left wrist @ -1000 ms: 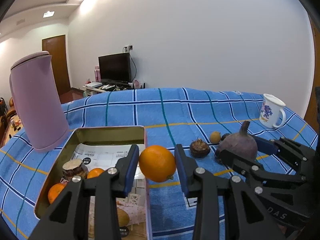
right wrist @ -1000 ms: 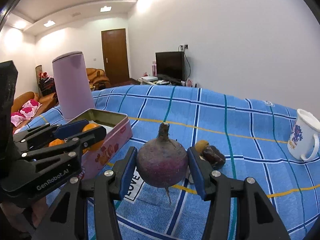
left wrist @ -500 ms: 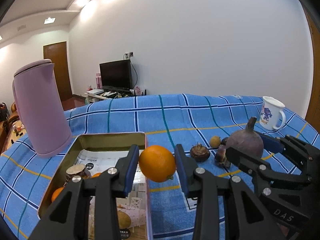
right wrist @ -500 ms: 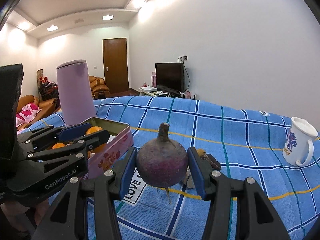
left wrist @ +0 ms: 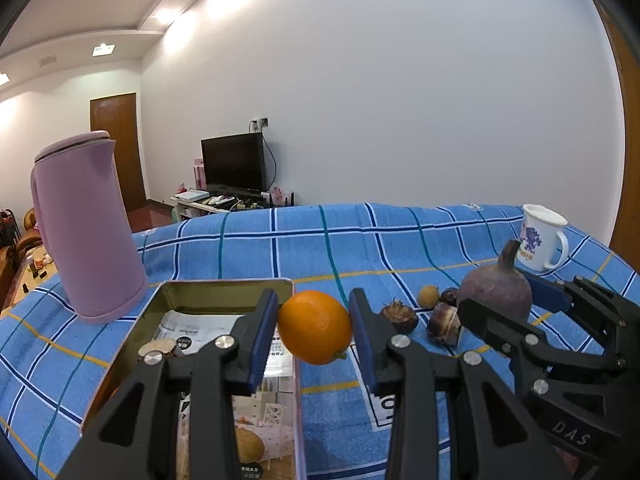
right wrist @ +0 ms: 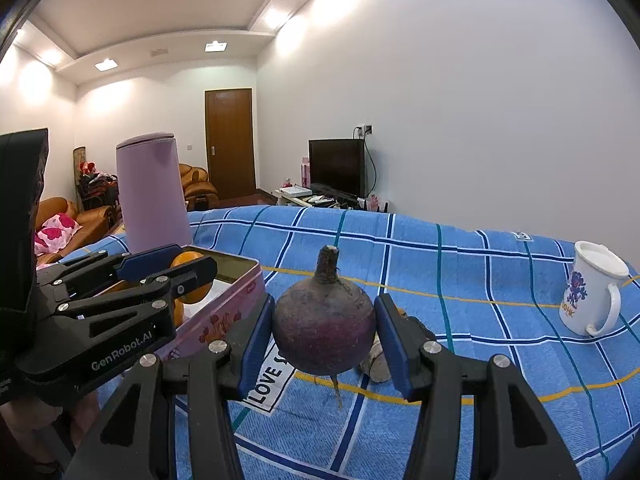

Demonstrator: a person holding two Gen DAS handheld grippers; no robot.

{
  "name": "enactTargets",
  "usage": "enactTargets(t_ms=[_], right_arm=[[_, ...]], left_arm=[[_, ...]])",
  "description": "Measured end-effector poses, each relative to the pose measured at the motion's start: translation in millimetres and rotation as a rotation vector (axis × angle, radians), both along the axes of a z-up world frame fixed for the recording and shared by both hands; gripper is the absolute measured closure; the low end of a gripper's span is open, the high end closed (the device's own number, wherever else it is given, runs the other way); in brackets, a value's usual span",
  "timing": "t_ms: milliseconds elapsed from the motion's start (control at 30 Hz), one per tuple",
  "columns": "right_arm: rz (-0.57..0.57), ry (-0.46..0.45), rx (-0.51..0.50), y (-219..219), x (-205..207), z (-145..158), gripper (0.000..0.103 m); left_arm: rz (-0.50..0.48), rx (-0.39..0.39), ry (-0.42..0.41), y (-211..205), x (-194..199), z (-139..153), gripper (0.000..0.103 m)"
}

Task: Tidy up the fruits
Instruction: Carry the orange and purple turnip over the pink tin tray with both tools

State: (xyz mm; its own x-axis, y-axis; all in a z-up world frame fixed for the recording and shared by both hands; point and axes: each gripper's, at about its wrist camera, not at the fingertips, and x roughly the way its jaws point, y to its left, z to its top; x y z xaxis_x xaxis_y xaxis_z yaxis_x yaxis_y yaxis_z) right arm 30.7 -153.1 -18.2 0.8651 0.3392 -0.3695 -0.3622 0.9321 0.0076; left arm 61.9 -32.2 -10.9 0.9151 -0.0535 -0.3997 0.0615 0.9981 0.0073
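Note:
My left gripper (left wrist: 314, 328) is shut on an orange (left wrist: 315, 327) and holds it in the air above the right edge of the open metal tin (left wrist: 224, 286). The tin holds a brown round fruit (left wrist: 160, 350), a yellowish fruit (left wrist: 248, 446) and printed paper. My right gripper (right wrist: 325, 334) is shut on a dark purple beet (right wrist: 325, 330), lifted above the blue checked cloth; it also shows in the left wrist view (left wrist: 496, 292). The orange shows in the right wrist view (right wrist: 192, 276) over the tin (right wrist: 232, 300).
A tall lilac jug (left wrist: 86, 228) stands behind the tin on the left. A white mug (left wrist: 542, 238) stands at the far right. Small fruits lie on the cloth: a brown one (left wrist: 399, 316), a yellow one (left wrist: 428, 296) and a dark cut piece (left wrist: 444, 320).
Both grippers have risen with their fruits, so the table looks lower in both views. The orange and beet stay clamped.

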Motion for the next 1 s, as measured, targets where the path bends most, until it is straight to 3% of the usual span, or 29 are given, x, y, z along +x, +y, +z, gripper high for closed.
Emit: enactTargets(t_ms=[1000], right_arm=[[0.058, -0.005, -0.017, 19, -7, 19, 0.050]], left_arm=[[0.005, 0.016, 0.016, 17, -23, 15, 0.065]])
